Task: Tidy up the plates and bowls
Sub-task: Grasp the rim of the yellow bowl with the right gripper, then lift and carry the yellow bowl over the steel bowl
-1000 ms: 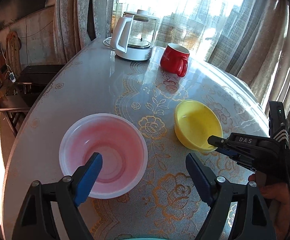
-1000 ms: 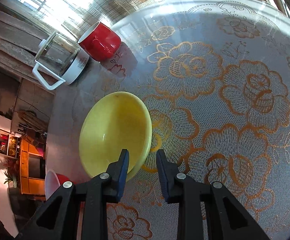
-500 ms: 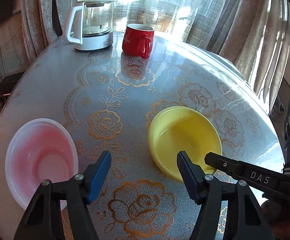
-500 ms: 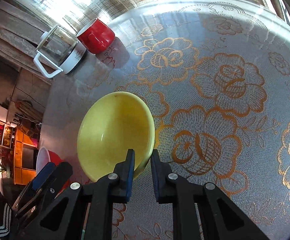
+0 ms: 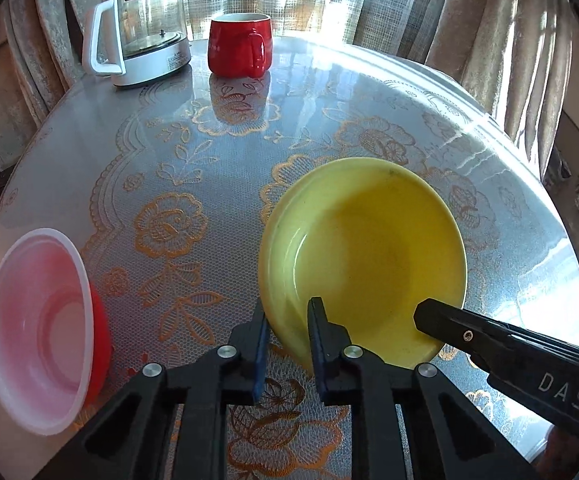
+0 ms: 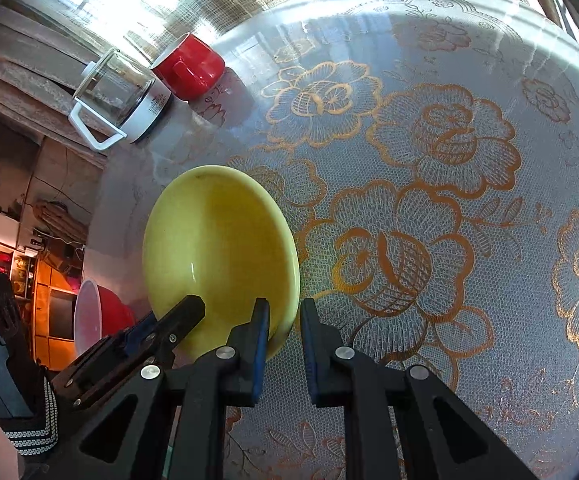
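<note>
Left wrist view: round yellow ceramic bowl (image 5: 363,256) sits mid-table; left gripper (image 5: 287,336) jaws closing around its six-o'clock rim, right gripper (image 6: 283,334) clenched on its rim at four; red plastic bowl (image 5: 37,332) at nine.

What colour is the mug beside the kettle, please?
Red mug, clearest in the left wrist view.

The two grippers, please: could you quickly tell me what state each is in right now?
Left gripper: jaws closing on the near rim of the yellow bowl.
Right gripper: shut on that bowl's rim.
</note>
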Tool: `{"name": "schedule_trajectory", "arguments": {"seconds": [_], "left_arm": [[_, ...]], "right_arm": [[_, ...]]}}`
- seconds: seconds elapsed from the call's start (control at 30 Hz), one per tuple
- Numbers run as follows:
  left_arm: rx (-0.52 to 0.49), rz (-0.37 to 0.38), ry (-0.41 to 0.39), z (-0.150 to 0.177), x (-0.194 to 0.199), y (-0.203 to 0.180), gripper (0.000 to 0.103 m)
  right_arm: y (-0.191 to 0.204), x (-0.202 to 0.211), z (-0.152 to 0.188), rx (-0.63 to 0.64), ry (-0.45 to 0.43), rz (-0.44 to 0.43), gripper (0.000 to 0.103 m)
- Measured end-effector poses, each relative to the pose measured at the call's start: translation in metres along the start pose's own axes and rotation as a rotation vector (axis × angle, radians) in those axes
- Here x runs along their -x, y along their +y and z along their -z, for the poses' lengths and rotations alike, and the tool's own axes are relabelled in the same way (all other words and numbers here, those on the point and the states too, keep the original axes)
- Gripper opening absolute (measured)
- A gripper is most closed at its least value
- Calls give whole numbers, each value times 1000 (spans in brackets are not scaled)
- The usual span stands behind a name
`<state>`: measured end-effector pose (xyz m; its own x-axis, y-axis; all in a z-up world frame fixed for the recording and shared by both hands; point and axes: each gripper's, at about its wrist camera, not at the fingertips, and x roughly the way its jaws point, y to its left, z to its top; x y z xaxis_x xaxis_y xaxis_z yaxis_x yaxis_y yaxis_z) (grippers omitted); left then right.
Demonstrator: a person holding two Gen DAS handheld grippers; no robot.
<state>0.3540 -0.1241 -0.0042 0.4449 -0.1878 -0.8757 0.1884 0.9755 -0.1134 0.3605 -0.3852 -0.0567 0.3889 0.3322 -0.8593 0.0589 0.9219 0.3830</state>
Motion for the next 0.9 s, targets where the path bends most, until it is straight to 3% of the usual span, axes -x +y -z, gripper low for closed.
{"name": "schedule_trajectory", "arguments": {"seconds": [0.57, 0.9], "left_arm": [[-63, -39, -56, 32, 40, -10, 19], [-79, -37, -111, 55, 75, -15, 19]], "right_arm": [[-2, 35, 44, -24, -38, -51, 13], [1, 68, 72, -22, -106, -103, 13]]}}
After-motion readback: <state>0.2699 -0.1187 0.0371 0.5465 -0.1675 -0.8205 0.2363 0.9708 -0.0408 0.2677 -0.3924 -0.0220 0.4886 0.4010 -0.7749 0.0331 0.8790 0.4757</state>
